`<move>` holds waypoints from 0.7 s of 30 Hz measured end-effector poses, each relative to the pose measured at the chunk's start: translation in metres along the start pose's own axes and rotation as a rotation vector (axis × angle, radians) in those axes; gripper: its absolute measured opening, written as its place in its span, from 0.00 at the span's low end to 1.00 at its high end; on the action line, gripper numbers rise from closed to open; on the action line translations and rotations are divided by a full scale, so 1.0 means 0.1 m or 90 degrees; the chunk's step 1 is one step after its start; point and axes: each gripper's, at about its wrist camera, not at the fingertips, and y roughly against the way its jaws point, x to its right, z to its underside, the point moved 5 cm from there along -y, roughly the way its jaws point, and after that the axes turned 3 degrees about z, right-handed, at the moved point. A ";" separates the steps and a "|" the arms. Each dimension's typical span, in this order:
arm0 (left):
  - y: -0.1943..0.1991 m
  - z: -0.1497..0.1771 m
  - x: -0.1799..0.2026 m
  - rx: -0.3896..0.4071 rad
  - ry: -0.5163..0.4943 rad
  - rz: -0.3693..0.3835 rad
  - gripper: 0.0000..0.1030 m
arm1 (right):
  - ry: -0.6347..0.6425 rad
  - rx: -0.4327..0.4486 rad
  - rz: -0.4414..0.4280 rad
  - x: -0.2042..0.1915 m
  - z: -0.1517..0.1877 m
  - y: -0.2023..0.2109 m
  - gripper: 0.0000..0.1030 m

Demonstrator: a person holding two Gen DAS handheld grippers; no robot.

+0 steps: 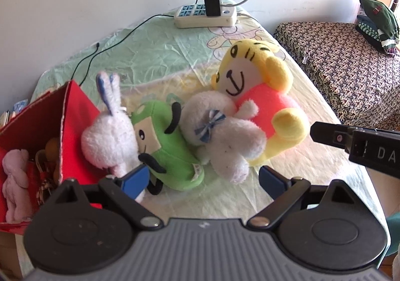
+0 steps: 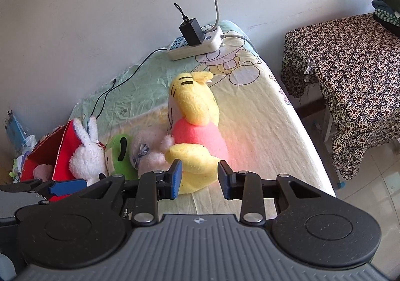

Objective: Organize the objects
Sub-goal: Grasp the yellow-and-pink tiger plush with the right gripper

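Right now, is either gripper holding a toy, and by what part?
Nothing is held. The left gripper is open in front of the green toy and white bunny; the right gripper is open at the yellow toy's foot, not clamped.

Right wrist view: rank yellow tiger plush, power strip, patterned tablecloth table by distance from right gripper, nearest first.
From the right gripper:
1. Yellow tiger plush, directly ahead, its foot between the open fingers.
2. Power strip, far end of bed, by the wall.
3. Patterned tablecloth table, off right, beyond the bed; roughly ties with 2.
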 end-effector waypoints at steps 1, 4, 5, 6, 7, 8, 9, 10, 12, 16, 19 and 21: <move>0.00 0.00 0.00 0.002 0.002 0.006 0.92 | -0.001 0.002 0.000 0.01 -0.01 0.00 0.34; -0.02 -0.01 0.01 0.010 -0.001 0.022 0.92 | -0.008 0.003 -0.004 0.05 -0.06 -0.03 0.34; -0.02 -0.02 0.01 0.013 0.000 0.029 0.92 | -0.010 0.003 -0.005 0.06 -0.07 -0.04 0.34; -0.04 -0.02 0.01 0.014 0.002 0.041 0.92 | -0.013 0.004 -0.009 0.07 -0.09 -0.05 0.34; -0.05 -0.01 0.01 0.014 0.007 0.056 0.92 | -0.019 0.004 -0.014 0.10 -0.12 -0.07 0.34; -0.07 -0.01 0.00 0.013 0.013 0.075 0.92 | -0.027 0.002 -0.021 0.12 -0.14 -0.08 0.35; -0.08 0.00 0.00 0.013 0.020 0.097 0.92 | -0.039 -0.002 -0.030 0.15 -0.16 -0.10 0.36; -0.10 0.00 -0.01 0.014 0.030 0.121 0.92 | -0.052 -0.005 -0.039 0.18 -0.20 -0.12 0.36; -0.10 0.00 -0.02 0.019 0.046 0.161 0.92 | -0.070 -0.007 -0.057 0.22 -0.27 -0.16 0.36; -0.07 -0.07 0.00 0.034 0.069 0.230 0.93 | -0.076 -0.015 -0.080 0.23 -0.39 -0.32 0.46; -0.04 -0.14 0.03 0.058 0.064 0.248 0.93 | -0.078 -0.034 -0.095 0.24 -0.46 -0.50 0.47; -0.05 -0.16 0.05 0.058 0.061 0.275 0.93 | -0.081 -0.048 -0.105 0.24 -0.49 -0.63 0.49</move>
